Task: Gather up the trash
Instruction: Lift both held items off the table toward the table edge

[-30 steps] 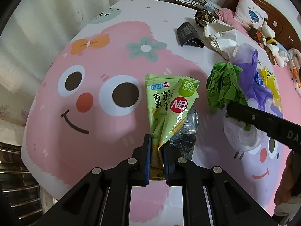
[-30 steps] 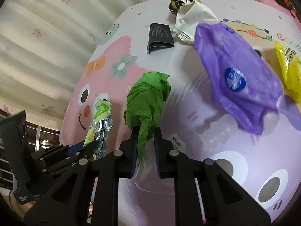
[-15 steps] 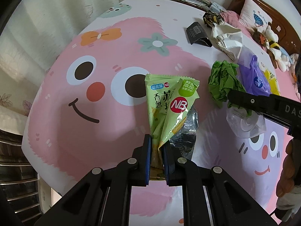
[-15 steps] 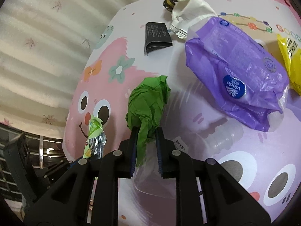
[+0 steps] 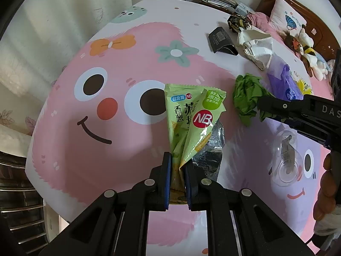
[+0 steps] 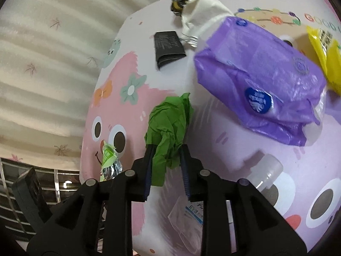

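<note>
Left gripper (image 5: pixel 177 166): the 2 blue-padded fingers (image 5: pixel 166 170) stand nearly closed, clamped on the lower end of a green snack packet (image 5: pixel 192 119). The black linkage arms spread symmetrically toward the camera.

Right gripper (image 6: pixel 166 151): the 2 fingers (image 6: pixel 148 166) stand wider apart, with a crumpled green paper (image 6: pixel 168 125) between them, pressed against both pads. In the left wrist view this gripper extends in from the right edge, with the person's hand (image 5: pixel 325 189) behind it.
</note>
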